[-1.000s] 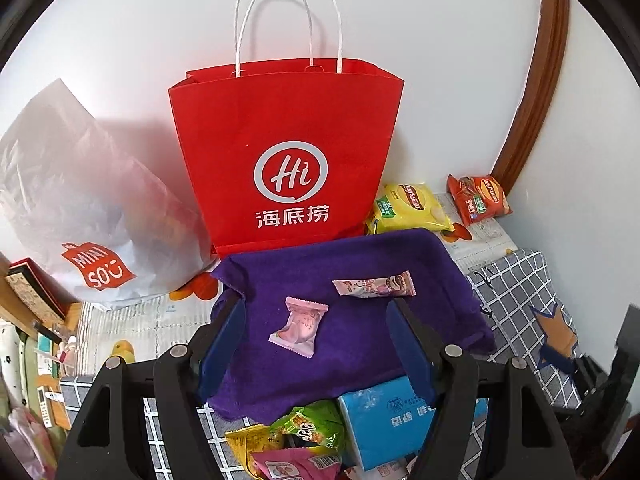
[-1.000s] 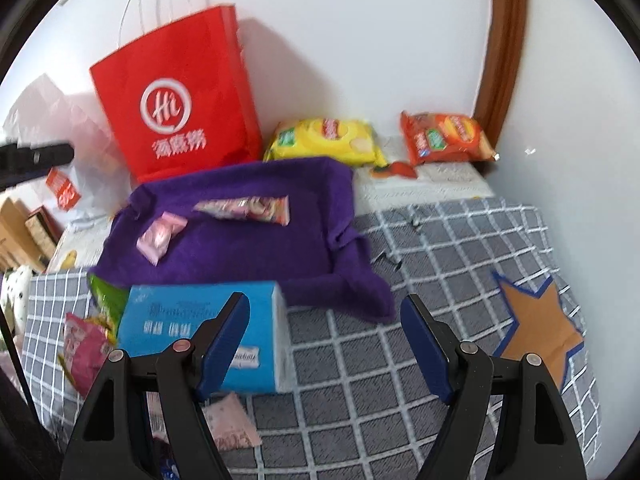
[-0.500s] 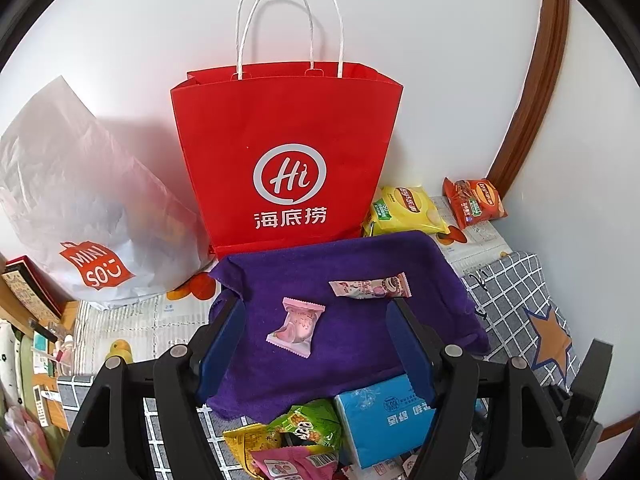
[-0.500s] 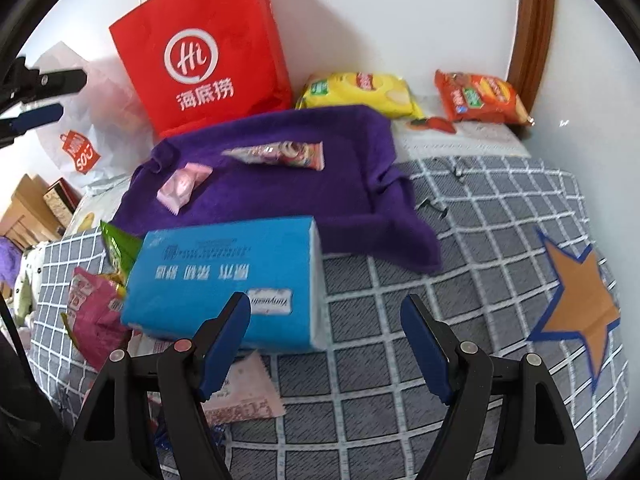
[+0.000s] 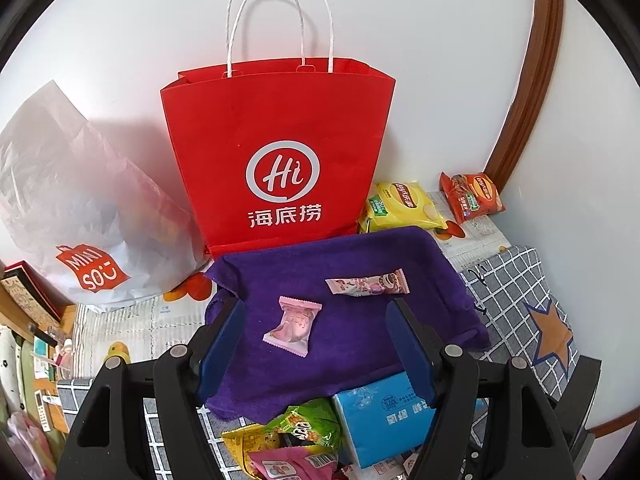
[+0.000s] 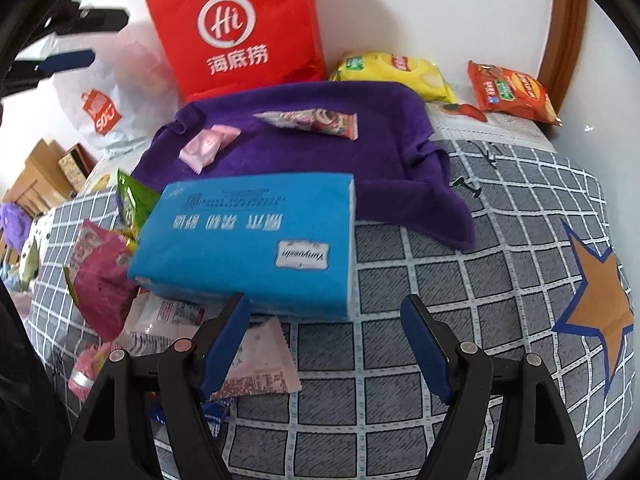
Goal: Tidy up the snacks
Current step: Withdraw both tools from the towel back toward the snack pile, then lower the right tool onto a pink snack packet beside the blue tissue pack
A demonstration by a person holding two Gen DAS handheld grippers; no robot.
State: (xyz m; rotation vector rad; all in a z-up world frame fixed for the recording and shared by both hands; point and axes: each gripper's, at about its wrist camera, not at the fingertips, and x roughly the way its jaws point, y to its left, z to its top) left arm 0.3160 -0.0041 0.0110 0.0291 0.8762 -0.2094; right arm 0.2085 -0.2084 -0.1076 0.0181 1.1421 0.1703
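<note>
A purple towel (image 5: 360, 264) (image 6: 380, 120) lies spread before a red paper bag (image 5: 276, 152) (image 6: 232, 28). On it rest a pink square snack (image 5: 294, 325) (image 6: 208, 146) and a long pink bar (image 5: 368, 282) (image 6: 312, 120). My left gripper (image 5: 316, 340) hovers open above the towel's near part, nothing between its fingers. My right gripper (image 6: 324, 344) stands open just above the checked cloth, close in front of a blue tissue pack (image 6: 248, 240) (image 5: 380, 412). A pale pink packet (image 6: 260, 364) lies by its left finger. Green (image 5: 308, 424) and magenta (image 6: 100, 280) snack bags lie beside the pack.
Yellow chips (image 5: 400, 204) (image 6: 392, 72) and an orange-red packet (image 5: 472, 196) (image 6: 512, 92) lie at the back by the wall. A white plastic bag (image 5: 72, 216) fills the back left. The checked cloth with an orange star (image 6: 596, 300) spreads to the right.
My right gripper has dropped lower and moved in toward the blue tissue pack, which now looms larger. The left gripper has held its place.
</note>
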